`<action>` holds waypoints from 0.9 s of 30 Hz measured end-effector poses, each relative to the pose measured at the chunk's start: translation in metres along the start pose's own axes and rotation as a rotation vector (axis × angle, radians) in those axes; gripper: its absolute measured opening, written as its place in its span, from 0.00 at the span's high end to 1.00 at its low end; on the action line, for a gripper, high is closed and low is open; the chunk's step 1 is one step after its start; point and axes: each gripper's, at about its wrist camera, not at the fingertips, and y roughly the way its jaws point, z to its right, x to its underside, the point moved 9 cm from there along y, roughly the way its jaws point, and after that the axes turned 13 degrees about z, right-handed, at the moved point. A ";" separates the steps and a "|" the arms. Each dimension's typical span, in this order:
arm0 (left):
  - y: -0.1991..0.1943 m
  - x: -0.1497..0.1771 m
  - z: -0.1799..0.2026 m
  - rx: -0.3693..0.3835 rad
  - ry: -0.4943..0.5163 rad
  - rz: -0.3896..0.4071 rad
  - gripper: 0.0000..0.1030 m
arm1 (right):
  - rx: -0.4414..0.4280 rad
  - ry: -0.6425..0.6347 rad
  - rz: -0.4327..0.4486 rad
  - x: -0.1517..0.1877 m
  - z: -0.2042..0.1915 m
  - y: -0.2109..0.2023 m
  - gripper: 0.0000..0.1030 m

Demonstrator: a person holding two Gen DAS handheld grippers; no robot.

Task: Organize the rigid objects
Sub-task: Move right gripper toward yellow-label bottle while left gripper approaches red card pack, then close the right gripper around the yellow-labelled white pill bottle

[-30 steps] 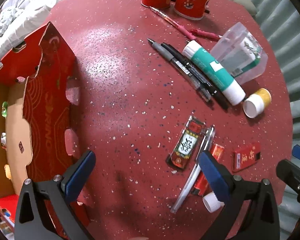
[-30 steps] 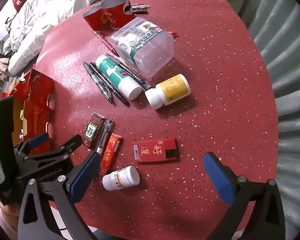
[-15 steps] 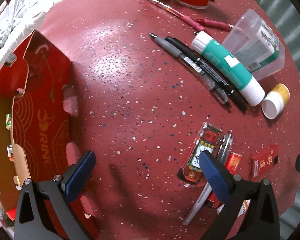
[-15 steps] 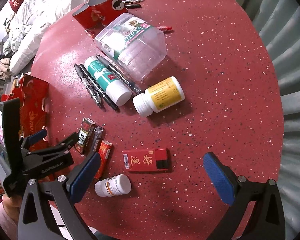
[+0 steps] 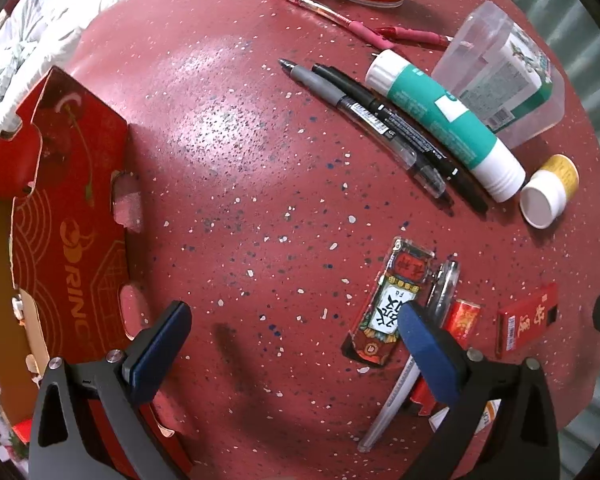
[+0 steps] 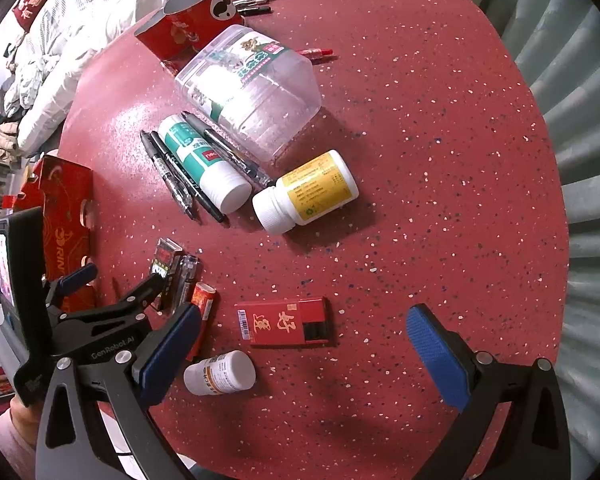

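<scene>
Nothing is being carried yet. The cardboard box [image 5: 72,216] is waiting at nine o'clock on the table [image 5: 236,168]; bottles, pens and packets are lying around three. Both the left gripper [image 5: 290,344] and right gripper [image 6: 304,356] are hovering wide open, empty; next, I'd guess, closing on the red packet [image 6: 286,322].

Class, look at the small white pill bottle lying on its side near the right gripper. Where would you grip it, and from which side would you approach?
Grip the small white pill bottle across the middle of its labelled body, coming down from above. It lies flat, so a finger can go down each long side. The open right gripper is nearest. The red box lies close beside it, so place that finger carefully.
</scene>
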 end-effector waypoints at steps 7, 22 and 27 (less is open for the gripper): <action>-0.006 -0.004 0.003 0.002 0.021 0.009 0.00 | 0.011 -0.005 0.010 -0.003 0.001 0.000 0.00; -0.022 -0.002 -0.026 -0.064 -0.050 0.052 0.00 | 0.016 0.016 0.017 -0.017 0.000 0.012 0.00; -0.028 -0.013 -0.007 -0.060 -0.088 0.052 0.00 | 0.052 0.142 0.022 -0.029 0.009 0.022 0.00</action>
